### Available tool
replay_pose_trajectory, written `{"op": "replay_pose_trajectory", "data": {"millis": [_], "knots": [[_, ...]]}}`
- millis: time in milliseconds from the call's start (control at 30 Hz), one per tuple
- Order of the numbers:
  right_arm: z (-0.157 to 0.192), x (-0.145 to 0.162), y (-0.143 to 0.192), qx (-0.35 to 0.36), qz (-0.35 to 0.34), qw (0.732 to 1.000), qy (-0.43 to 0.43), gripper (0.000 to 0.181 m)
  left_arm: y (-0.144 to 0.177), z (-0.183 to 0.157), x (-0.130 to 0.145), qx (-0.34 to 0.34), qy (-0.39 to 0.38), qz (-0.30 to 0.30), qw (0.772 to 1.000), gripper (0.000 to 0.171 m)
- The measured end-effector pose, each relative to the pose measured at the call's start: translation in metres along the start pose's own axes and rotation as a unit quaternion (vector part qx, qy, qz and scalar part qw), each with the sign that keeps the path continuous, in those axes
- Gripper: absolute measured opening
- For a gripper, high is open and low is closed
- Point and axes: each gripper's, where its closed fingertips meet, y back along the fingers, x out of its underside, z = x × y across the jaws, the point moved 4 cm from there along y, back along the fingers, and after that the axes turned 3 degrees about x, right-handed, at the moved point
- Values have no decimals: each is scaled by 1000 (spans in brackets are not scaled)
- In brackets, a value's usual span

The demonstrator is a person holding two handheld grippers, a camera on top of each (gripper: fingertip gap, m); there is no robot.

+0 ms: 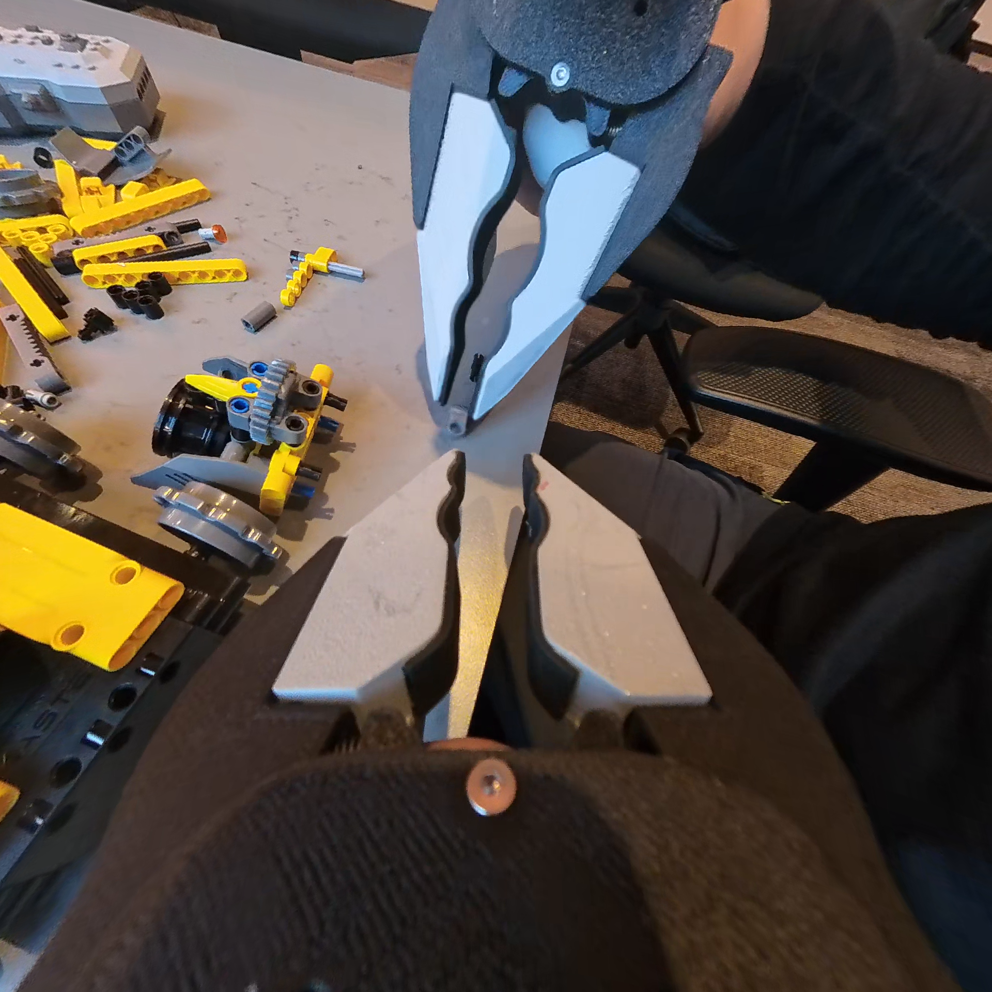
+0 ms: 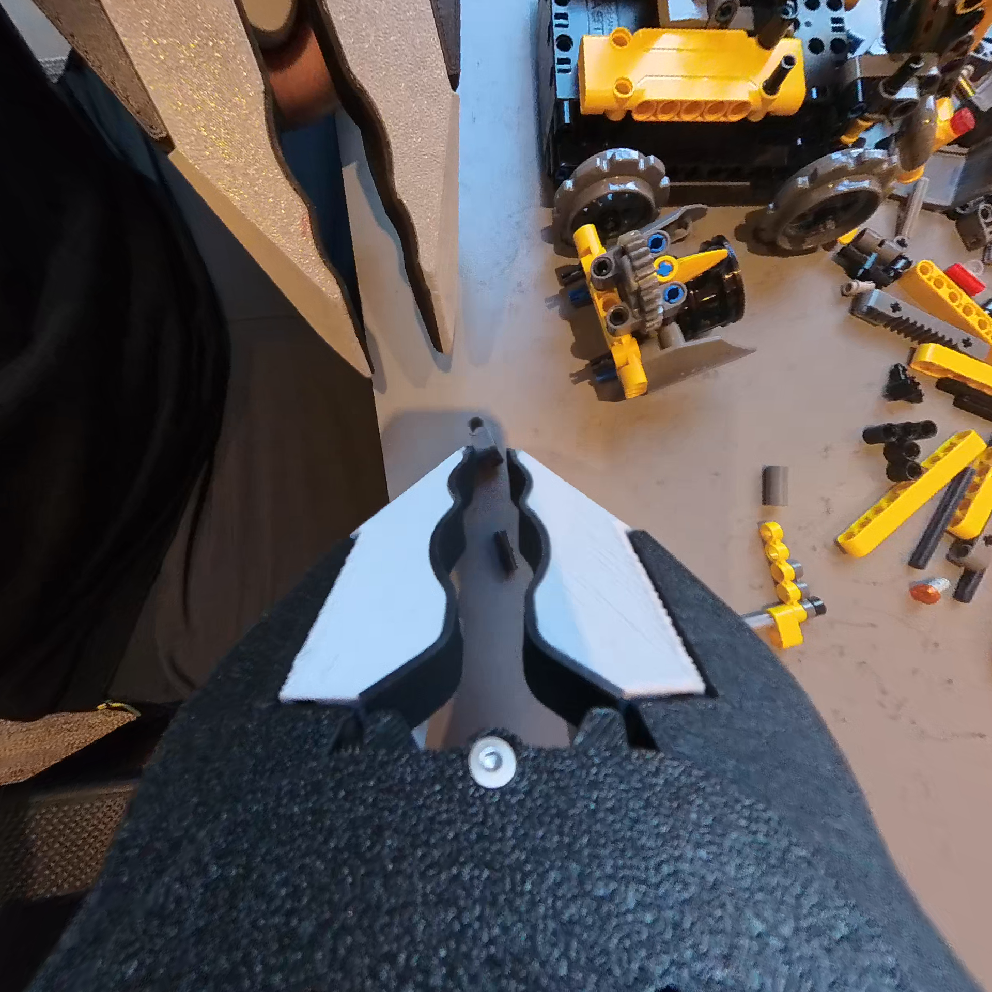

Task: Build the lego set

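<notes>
The big yellow and black toy brick machine is cut off at the picture edge, so I cannot tell what it is. The right hand-held gripper is almost shut and pinches a small dark grey toy brick pin at its tips, low over the grey table. A little black peg sits between its fingers, but I cannot tell what holds it. The left hand-held gripper is open a little, holds nothing, and its tips are just beside the pin. Near them sits a small yellow and grey gear piece. Loose yellow toy beams lie farther off.
</notes>
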Motion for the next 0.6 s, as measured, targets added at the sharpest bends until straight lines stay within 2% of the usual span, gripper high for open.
{"op": "replay_pose_trajectory", "data": {"millis": [600], "knots": [[13,0,9,4,-22,1000,8,18,-2,-2,5,-20,-22,19,999,20]]}}
